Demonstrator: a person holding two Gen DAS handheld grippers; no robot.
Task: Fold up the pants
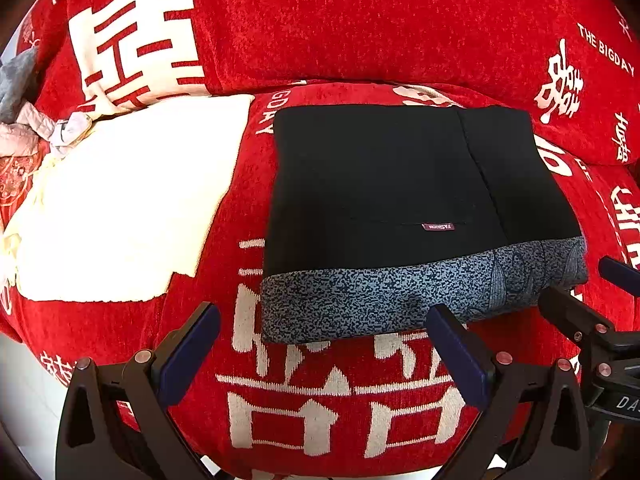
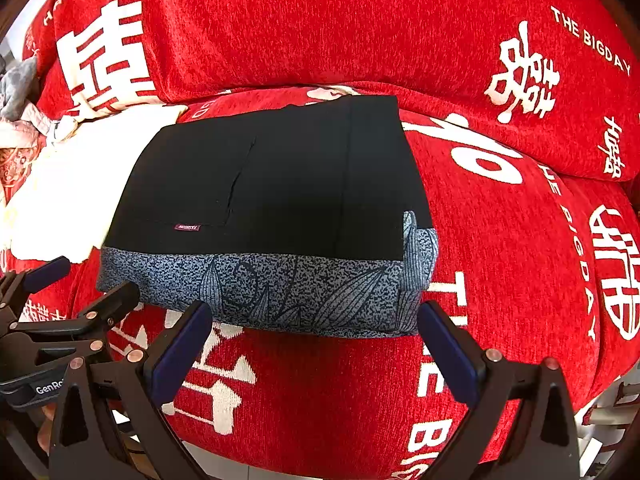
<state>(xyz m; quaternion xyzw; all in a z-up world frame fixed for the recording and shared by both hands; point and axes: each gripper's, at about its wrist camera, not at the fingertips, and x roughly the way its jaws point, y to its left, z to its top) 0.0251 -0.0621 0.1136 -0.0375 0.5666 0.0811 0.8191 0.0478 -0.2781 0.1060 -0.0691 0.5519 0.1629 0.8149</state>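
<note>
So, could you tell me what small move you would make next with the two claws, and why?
Probably draw both back and stop. The black pants with the blue-grey patterned waistband already lie as a compact, squared stack on the red printed sofa cover. The left claw and right claw are both open, holding nothing, just short of the waistband edge, so no further fold seems needed.
</note>
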